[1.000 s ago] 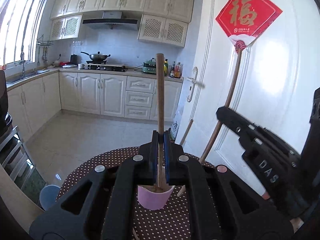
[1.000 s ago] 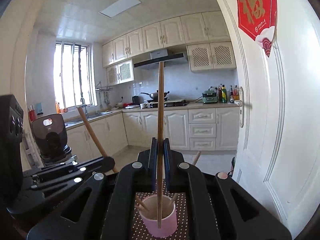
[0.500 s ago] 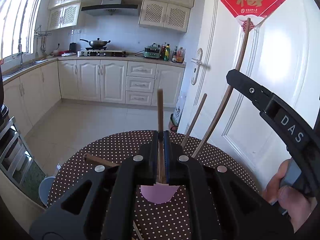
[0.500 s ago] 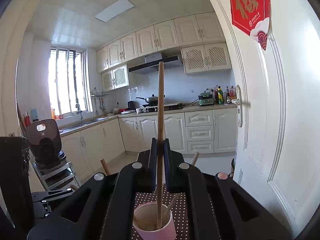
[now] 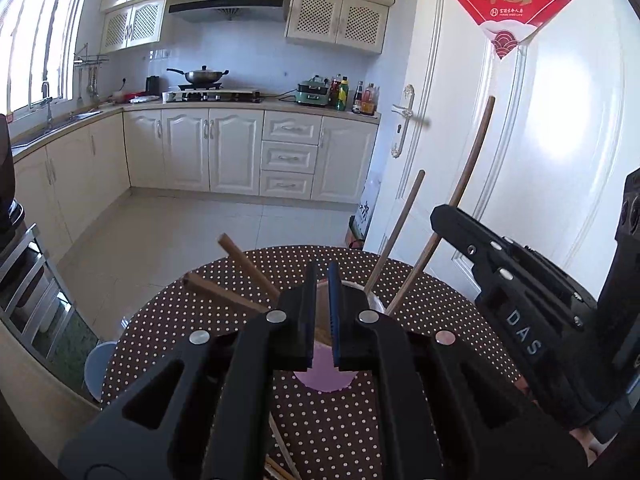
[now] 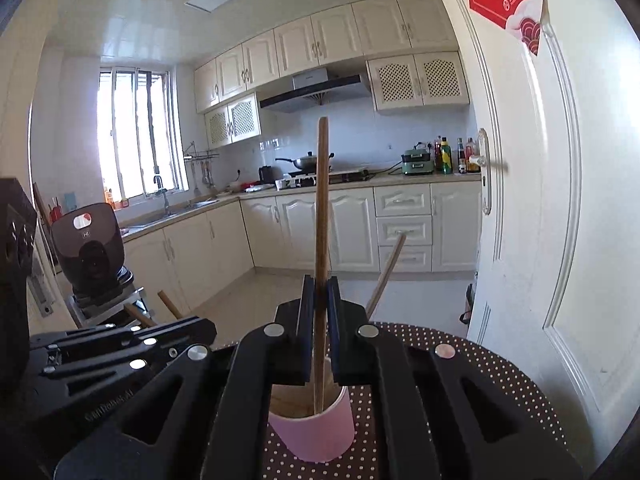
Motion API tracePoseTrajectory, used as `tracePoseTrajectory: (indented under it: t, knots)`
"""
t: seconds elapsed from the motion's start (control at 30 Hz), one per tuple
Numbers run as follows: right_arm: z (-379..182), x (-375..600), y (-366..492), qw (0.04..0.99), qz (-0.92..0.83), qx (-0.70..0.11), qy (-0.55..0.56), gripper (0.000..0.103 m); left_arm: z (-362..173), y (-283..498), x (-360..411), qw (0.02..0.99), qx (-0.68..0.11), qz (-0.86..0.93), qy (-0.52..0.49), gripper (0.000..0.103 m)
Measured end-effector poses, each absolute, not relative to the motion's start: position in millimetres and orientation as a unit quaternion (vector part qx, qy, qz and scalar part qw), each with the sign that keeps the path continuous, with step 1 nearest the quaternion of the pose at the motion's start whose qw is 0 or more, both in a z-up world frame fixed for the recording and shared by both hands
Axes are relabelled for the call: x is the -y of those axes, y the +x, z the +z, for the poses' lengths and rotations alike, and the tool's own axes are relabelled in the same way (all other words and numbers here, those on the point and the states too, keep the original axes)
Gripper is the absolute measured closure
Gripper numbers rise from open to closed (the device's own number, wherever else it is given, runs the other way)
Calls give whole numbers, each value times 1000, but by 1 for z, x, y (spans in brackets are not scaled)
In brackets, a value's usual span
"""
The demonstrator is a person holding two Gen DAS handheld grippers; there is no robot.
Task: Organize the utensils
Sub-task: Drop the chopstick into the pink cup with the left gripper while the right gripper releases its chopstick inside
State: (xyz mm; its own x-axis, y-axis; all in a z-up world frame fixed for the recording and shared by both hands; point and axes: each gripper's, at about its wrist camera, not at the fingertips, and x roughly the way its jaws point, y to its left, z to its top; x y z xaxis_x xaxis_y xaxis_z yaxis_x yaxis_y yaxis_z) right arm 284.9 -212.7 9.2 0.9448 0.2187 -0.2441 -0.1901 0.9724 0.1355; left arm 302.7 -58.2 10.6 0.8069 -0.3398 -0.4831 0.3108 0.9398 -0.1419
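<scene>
Kitchen cabinets stand behind a dotted table [image 6: 500, 364] bearing a pink cup [image 6: 316, 438]. Above the cup, the right gripper [image 6: 319, 330] clamps a light, stiff chopstick [image 6: 321, 208] at mid-shaft, tip inside. The left gripper [image 5: 319, 312] is clenched, empty.

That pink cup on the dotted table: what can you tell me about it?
The pink cup is a plain, smooth, round cup standing upright and open on the brown polka-dot tablecloth. Several wooden chopsticks lean in it. The right hand-held gripper holds another chopstick upright with its lower end inside the cup.
</scene>
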Motion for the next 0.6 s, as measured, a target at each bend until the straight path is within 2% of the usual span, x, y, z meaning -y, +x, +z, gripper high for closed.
tracePoseTrajectory:
  t: [0.6]
  knots:
    - [-10,209,278,966,135,-205,87,94,5,275,37,949,-275,-149,-33,96]
